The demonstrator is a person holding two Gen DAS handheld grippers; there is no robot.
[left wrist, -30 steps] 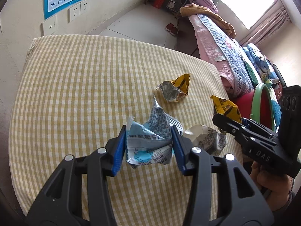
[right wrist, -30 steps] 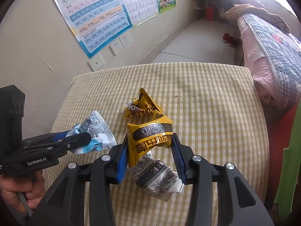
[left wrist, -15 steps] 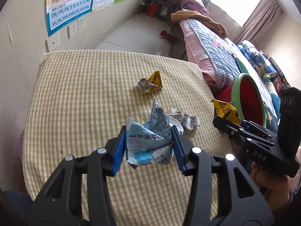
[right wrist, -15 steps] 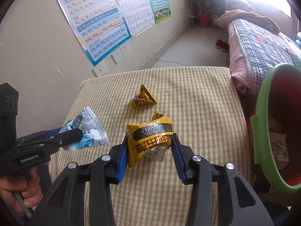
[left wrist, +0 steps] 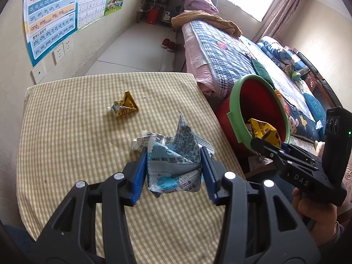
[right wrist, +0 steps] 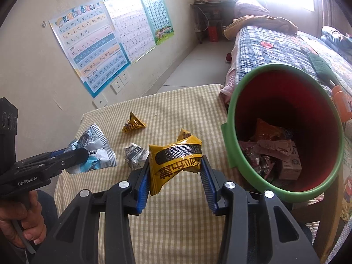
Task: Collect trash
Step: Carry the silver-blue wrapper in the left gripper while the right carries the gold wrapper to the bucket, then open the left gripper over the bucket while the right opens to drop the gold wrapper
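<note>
In the left wrist view my left gripper [left wrist: 173,154] is shut on a crumpled blue-and-white wrapper [left wrist: 176,171], held above the checked tablecloth [left wrist: 66,143]. My right gripper [right wrist: 175,159] is shut on a yellow-and-black wrapper [right wrist: 173,169], lifted off the table just left of the red bin with a green rim [right wrist: 230,118]. From the left wrist camera, the right gripper [left wrist: 256,143] holds that yellow wrapper [left wrist: 263,129] at the rim of the bin [left wrist: 234,112]. A small yellow wrapper [right wrist: 133,125] and a crumpled white wrapper [right wrist: 134,154] lie on the table.
The bin stands beside the table's right edge and holds several wrappers [right wrist: 275,149]. A bed with a patterned quilt [left wrist: 220,50] runs behind the bin. Posters [right wrist: 92,52] and sockets [right wrist: 120,82] are on the wall past the table's far edge.
Both grippers have risen and moved right with their wrappers. The bin has come into view, and the wrappers on the table now lie farther off.
</note>
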